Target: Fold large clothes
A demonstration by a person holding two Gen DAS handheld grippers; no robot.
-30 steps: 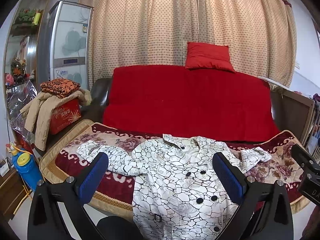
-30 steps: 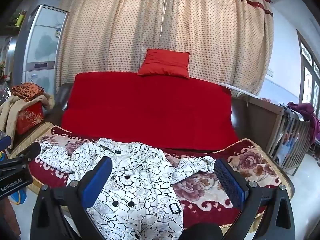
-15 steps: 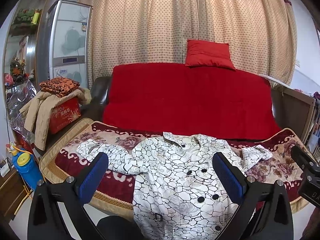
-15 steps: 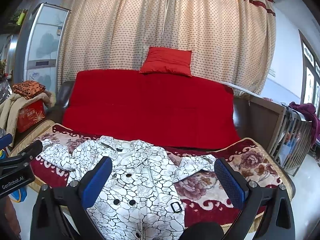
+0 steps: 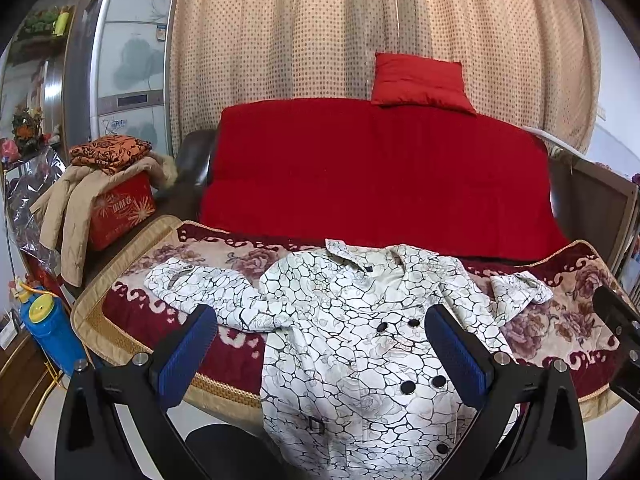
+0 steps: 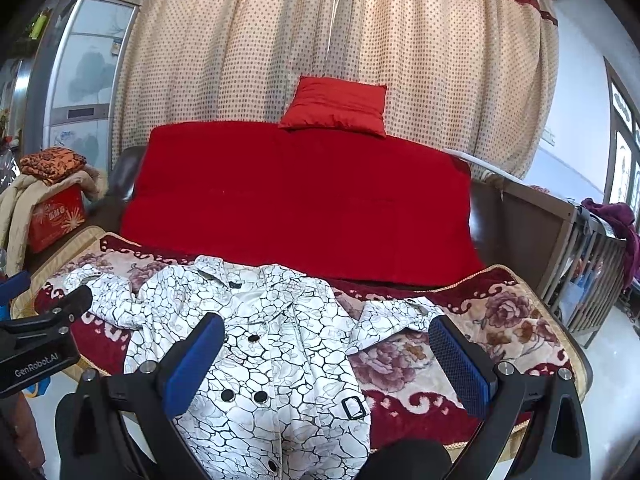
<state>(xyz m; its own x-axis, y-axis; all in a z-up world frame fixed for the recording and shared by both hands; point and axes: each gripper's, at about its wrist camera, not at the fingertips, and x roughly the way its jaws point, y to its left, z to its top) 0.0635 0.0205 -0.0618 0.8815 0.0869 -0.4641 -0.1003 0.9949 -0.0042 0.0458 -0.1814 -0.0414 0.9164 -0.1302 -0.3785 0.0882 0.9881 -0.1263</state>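
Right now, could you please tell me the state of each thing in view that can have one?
Coat: unfolded, spread front up on the blanket, buttoned, hem hanging over the sofa's front edge.
Coat sleeves: both spread outward.
Left gripper: fingers open, empty, apart from the coat.
Right gripper: fingers open, empty.
Curtains: drawn shut.
Red cushion: resting on top of the sofa back.
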